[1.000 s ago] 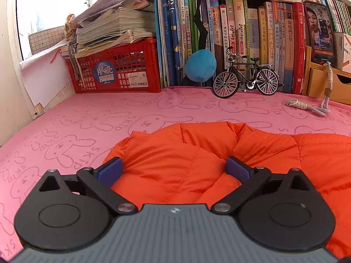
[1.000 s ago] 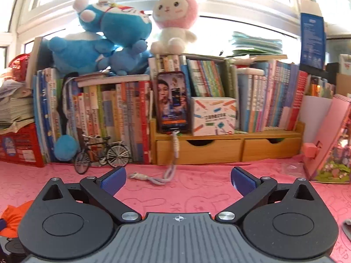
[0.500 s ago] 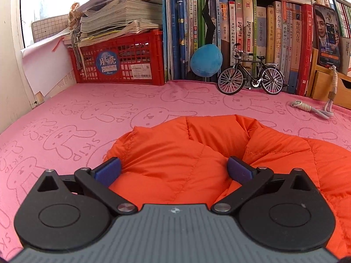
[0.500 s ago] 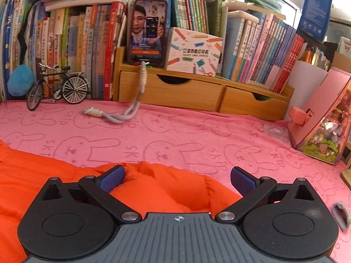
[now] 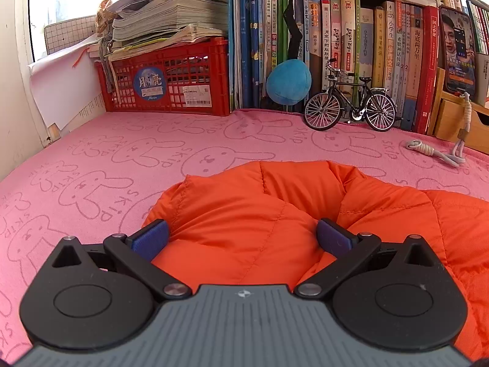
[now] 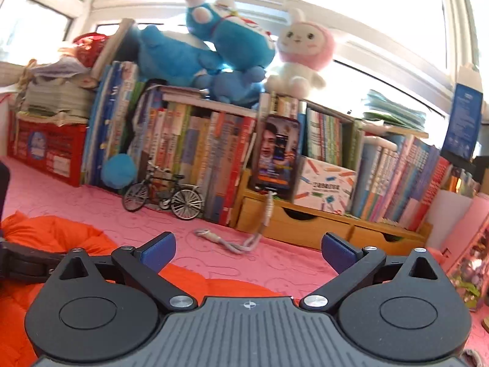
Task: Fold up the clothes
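Note:
An orange quilted jacket [image 5: 250,208] lies bunched on the pink rabbit-print cloth [image 5: 122,159]. My left gripper [image 5: 241,238] is open, low over the jacket's near left part, its blue pads [image 5: 149,237] spread wide with orange fabric between them. In the right wrist view the same jacket [image 6: 58,235] shows at lower left and under the tool. My right gripper [image 6: 249,249] is open too, tilted upward toward the shelf, with only pink cloth [image 6: 275,263] between its fingertips. The left tool's dark arm crosses the jacket at the left edge.
A red crate [image 5: 171,82] with stacked papers stands back left. A toy bicycle [image 5: 351,107], a blue plush ball [image 5: 287,82], books and a phone [image 6: 276,153] line the back. A grey cord [image 6: 229,241] lies before wooden drawers [image 6: 321,229]. Plush toys [image 6: 220,46] top the books.
My right gripper has tipped up and back from the jacket, so the shelf and plush toys fill its view again. The left gripper has crept slightly forward over the jacket, still open.

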Action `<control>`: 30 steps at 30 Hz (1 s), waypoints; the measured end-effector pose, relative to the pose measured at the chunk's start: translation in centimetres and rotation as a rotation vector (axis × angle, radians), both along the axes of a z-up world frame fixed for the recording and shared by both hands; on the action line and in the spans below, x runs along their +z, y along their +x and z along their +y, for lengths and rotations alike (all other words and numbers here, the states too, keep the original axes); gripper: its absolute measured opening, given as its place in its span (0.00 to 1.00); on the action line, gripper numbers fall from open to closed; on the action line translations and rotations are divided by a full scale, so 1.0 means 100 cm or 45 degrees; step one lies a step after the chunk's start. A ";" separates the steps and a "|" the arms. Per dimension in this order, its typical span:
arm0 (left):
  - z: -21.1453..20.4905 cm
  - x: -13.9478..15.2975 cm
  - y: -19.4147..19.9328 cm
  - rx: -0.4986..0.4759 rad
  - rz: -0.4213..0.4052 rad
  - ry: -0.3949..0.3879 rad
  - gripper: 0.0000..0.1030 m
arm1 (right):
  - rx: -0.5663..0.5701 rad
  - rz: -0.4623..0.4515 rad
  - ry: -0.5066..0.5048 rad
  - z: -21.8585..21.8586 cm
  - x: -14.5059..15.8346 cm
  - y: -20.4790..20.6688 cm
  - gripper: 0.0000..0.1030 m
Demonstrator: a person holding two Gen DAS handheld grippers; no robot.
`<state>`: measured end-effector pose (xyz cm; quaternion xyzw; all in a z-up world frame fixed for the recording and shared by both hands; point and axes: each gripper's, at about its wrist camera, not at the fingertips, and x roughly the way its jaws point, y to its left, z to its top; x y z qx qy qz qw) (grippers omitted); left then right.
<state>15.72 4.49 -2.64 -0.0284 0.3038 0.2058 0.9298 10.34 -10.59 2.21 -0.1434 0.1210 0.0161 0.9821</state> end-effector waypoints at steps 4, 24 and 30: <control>0.001 0.000 0.000 -0.001 0.001 -0.005 1.00 | -0.020 0.044 -0.057 0.002 -0.012 0.003 0.99; 0.032 0.058 -0.044 -0.039 -0.173 -0.188 0.98 | -0.276 0.185 -0.141 -0.046 -0.051 0.015 1.00; -0.033 0.059 -0.065 -0.296 -0.235 0.063 0.99 | -0.271 0.188 -0.113 -0.049 -0.049 0.015 1.00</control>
